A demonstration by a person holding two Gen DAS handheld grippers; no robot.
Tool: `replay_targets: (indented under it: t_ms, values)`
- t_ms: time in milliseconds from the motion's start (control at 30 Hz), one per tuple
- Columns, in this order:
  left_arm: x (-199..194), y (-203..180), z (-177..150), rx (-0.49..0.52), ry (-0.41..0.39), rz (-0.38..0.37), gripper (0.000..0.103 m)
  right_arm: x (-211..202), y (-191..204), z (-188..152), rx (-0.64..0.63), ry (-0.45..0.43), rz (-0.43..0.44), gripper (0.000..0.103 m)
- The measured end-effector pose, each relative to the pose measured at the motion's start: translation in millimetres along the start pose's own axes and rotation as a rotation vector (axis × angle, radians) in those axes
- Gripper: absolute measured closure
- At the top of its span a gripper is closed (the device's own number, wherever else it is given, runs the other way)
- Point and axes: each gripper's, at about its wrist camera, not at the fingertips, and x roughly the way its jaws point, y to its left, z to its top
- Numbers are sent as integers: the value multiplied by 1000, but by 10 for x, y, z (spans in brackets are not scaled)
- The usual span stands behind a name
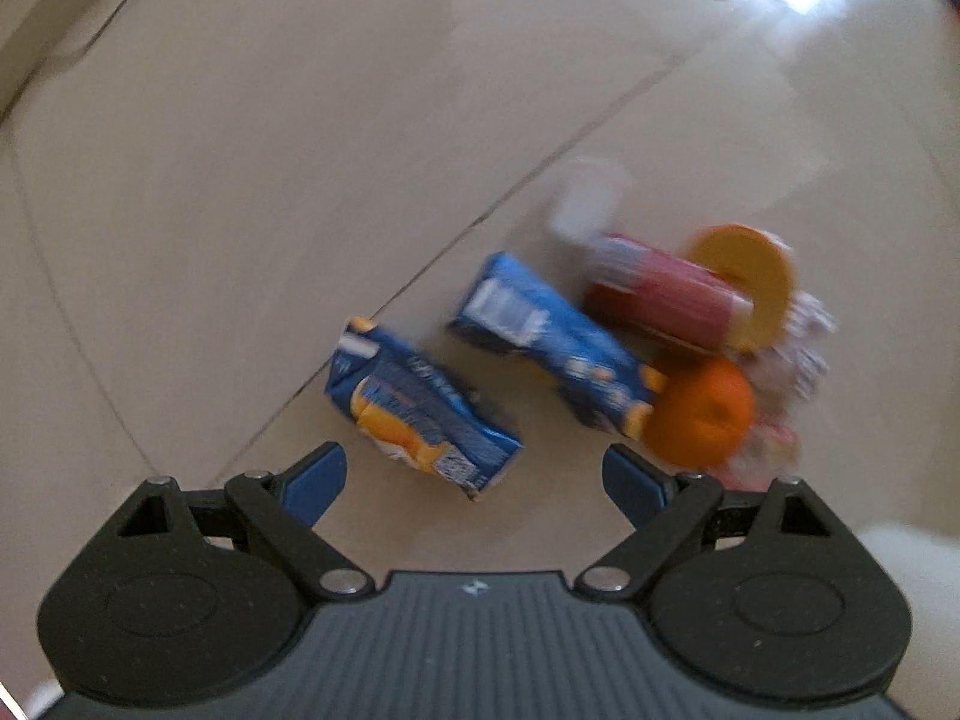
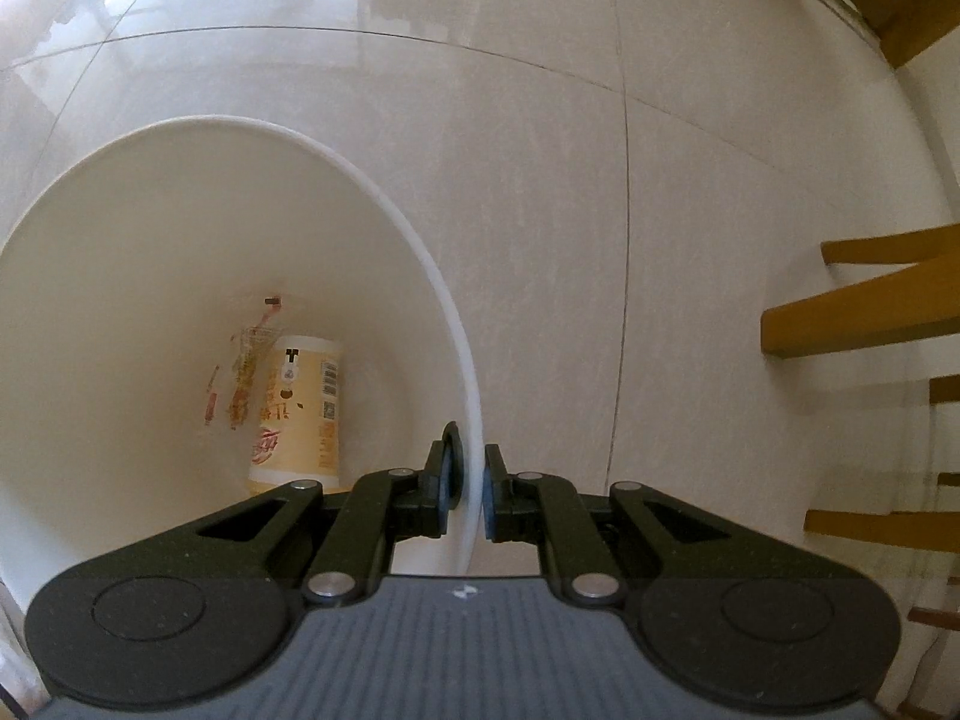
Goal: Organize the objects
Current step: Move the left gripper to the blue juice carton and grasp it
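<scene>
The left claw [image 1: 474, 471] hangs spread wide and empty above the tiled floor [image 1: 270, 180], touching nothing. A blue juice carton [image 1: 414, 411] lies on the floor just beyond its fingertips; a second blue carton [image 1: 552, 342], an orange [image 1: 702, 411] and a red can [image 1: 666, 300] lie close together past that carton. The right claw [image 2: 472, 489] is clenched on the rim of a white bucket [image 2: 384, 204], which holds a cup-noodle tub [image 2: 303, 414].

Black tongs [image 1: 474, 477], blue pads [image 1: 318, 480]
</scene>
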Motion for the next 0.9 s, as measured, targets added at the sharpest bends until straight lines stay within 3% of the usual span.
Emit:
replay_targets:
  t_ms: [133,367,633,800,900]
  values:
    - [325,108,40,-100,48,19,11,-14,-4,0,1,5,12,91]
    - [713,220,51,-173,9,70,11,-7,-40,13,-12,7,20,91]
    - [948,310,-14,-79,18,91,9,-24,-44,42,-10,16,27,91]
    - [1006,558,-153,-77,59,134,10,-18,-44,49,-7,20,26,91]
    - [969,618,-196,-46,12,138,14,-11,-39,59,-12,18,25,91]
